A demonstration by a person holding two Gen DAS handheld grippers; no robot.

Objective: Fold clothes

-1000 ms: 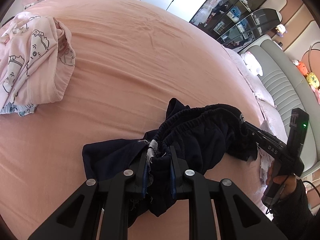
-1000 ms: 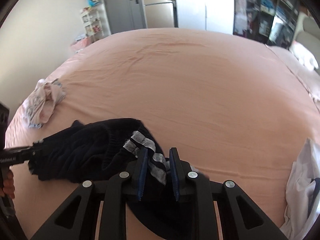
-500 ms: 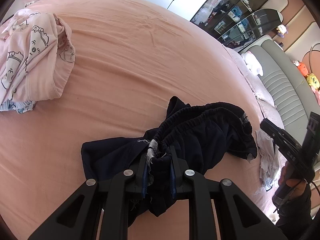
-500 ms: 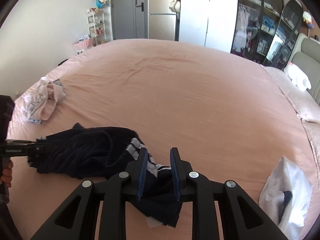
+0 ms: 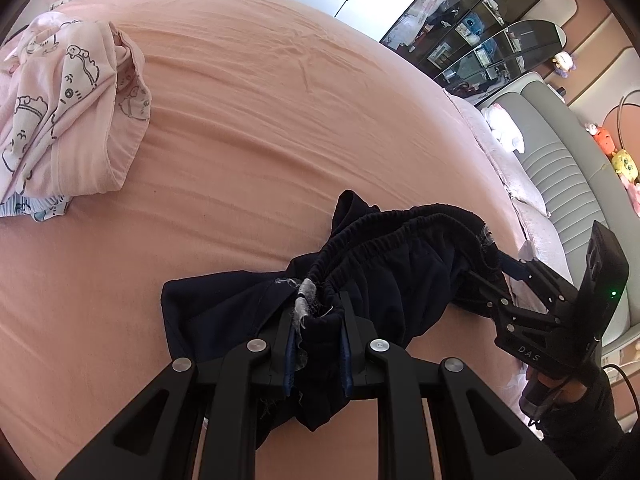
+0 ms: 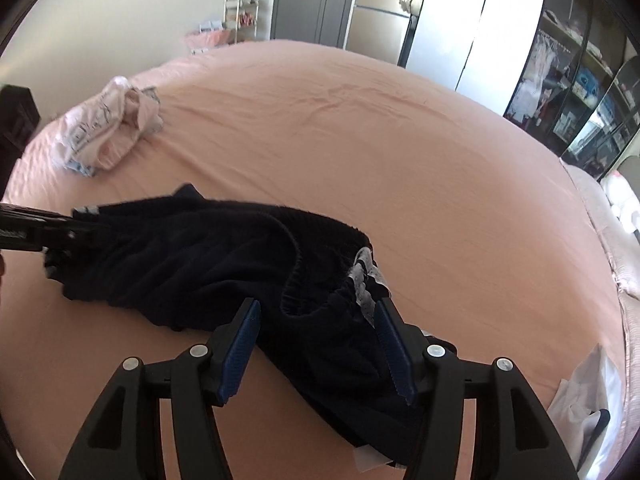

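Observation:
Dark navy shorts (image 5: 400,272) with an elastic waistband lie crumpled on the pink bed (image 5: 248,128). My left gripper (image 5: 316,320) is shut on one end of the waistband, by a grey tag. My right gripper (image 6: 316,316) is open, its blue pads either side of the other end of the waistband and its white label (image 6: 366,280). The shorts (image 6: 192,264) stretch between the two grippers. In the left wrist view the right gripper (image 5: 508,268) sits at the shorts' far right end.
A pink printed garment (image 5: 60,112) lies bunched at the bed's left side, also in the right wrist view (image 6: 112,124). A white garment (image 6: 588,396) lies at the right edge. A grey headboard (image 5: 568,184) and glass cabinets (image 5: 472,32) stand beyond.
My right gripper has opened and moved back onto the waistband end, after drawing away half a second ago. My left gripper keeps its hold and has barely moved.

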